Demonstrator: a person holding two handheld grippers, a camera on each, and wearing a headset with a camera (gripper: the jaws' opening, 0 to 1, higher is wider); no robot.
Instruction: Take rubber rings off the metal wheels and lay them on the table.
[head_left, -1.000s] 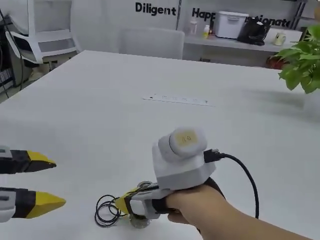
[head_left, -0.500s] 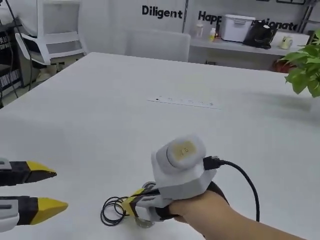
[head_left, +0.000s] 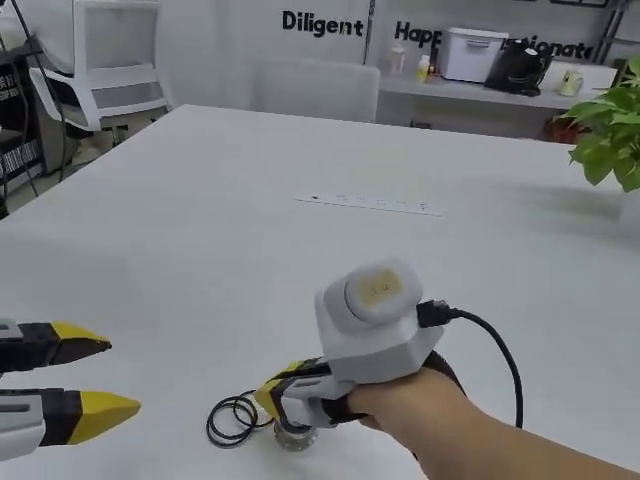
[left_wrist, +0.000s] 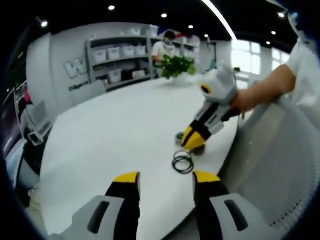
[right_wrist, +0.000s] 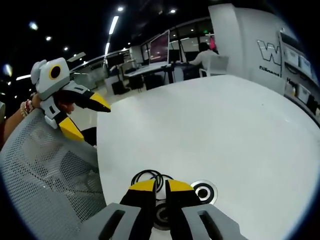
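Rubber rings (head_left: 232, 419), black, heaped on table (head_left: 300, 250) beside metal wheel (head_left: 293, 437); right gripper (right_wrist: 161, 186) jaws nearly together above wheel; left gripper (head_left: 122, 376) wide-jawed, apart.

Big white table (head_left: 300, 170) with a matte top. Near the edge closest to the person there's a loose little heap of thin black rubber rings (head_left: 232, 418), overlapping each other and lying flat on the surface. Just beside them is a metal wheel (right_wrist: 204, 191), also lying flat, shiny with a dark centre. A second wheel (right_wrist: 162, 212) sits next to that one, but it's half hidden, so I can't say much about it. Further out toward the middle there's a thin pale strip (head_left: 365, 203) with small dark marks along it, well apart from the rings and wheels.
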